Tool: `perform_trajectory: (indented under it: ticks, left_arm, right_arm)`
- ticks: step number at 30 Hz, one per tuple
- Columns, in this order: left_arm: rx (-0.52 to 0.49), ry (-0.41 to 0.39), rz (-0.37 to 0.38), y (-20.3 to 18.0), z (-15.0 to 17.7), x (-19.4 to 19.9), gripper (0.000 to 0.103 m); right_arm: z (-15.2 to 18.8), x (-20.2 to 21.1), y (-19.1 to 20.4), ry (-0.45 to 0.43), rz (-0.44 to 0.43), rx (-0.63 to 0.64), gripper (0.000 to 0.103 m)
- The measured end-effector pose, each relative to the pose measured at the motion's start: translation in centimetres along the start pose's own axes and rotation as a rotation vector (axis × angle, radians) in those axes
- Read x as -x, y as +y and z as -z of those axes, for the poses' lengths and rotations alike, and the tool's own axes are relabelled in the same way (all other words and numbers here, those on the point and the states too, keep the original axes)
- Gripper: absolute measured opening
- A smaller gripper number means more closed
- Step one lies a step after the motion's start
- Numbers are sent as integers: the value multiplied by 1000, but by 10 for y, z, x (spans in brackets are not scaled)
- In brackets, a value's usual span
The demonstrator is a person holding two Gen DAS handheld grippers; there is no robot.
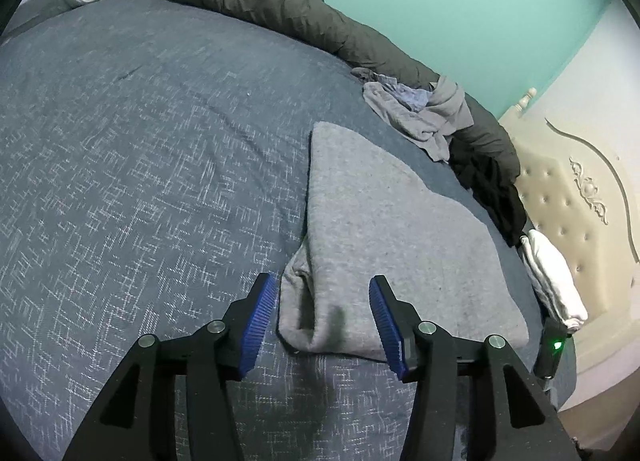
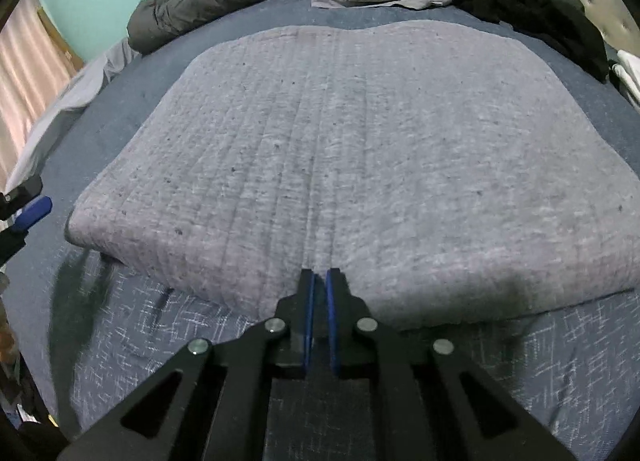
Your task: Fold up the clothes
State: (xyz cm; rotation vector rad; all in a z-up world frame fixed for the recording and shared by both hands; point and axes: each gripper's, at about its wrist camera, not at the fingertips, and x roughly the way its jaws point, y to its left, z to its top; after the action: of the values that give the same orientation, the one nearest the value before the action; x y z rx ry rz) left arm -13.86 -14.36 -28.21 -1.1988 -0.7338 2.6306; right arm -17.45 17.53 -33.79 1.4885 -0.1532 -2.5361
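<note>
On the blue patterned bedsheet [image 1: 140, 181] lies the grey garment [image 2: 340, 149], already folded into a flat, thick packet with a rolled edge nearest the grippers. Its knit looks soft, fuzzy and pilled, so I judge it light, limp and not slippery; the doubled near edge seems the best place to pinch. Above that edge the left gripper [image 1: 322, 325] stands half open and holds nothing. At the near hem the right gripper [image 2: 319, 321] is almost closed, with no cloth clearly between its pads.
</note>
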Motion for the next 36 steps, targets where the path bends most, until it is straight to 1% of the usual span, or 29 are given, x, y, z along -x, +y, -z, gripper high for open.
perform_trajectory:
  ticks: [1,3,4,6,8,10,13,16,19,22,24,28,32,36]
  left_arm:
    - [2,1,5,-1,0,0,54]
    - [8,4,11,-2,0,-1,59]
    - [10,7,11,-3,0,-2,63]
    - [17,14,16,-3,2,-3,68]
    - [38,26,31,-1,4,-5,70]
    - [65,48,40,2,7,-9,70]
    - [84,76,43,5,11,-16,70]
    - [96,100,32,4,17,-20,70]
    - [109,120,18,4,24,-21,71]
    - [132,152,2,6,33,-27,71]
    - [156,164,0,8,39,-31,72]
    - [221,163,40,13,48,-40,72]
    - [275,134,68,16,47,-48,72]
    - [296,110,67,18,45,-54,72]
  right_arm:
    - [-1,5,3,1,7,3,5]
    - [-3,10,7,-14,11,17,5]
    - [-2,10,8,-16,16,33,5]
    - [3,0,3,13,-5,24,5]
    - [0,8,-4,4,-52,-18,5]
    - [-1,20,-12,-12,-95,-51,5]
    - [1,40,-29,-56,-75,-84,5]
    - [9,61,-58,-114,-50,-151,5]
    - [16,76,-71,-174,-18,-176,5]
    - [18,88,-92,-214,-4,-211,5]
    - [26,91,-104,-224,-28,-234,5]
    - [41,92,-116,-233,-73,-269,5]
    - [41,89,-120,-235,-108,-263,5]
    - [41,97,-129,-272,-123,-260,5]
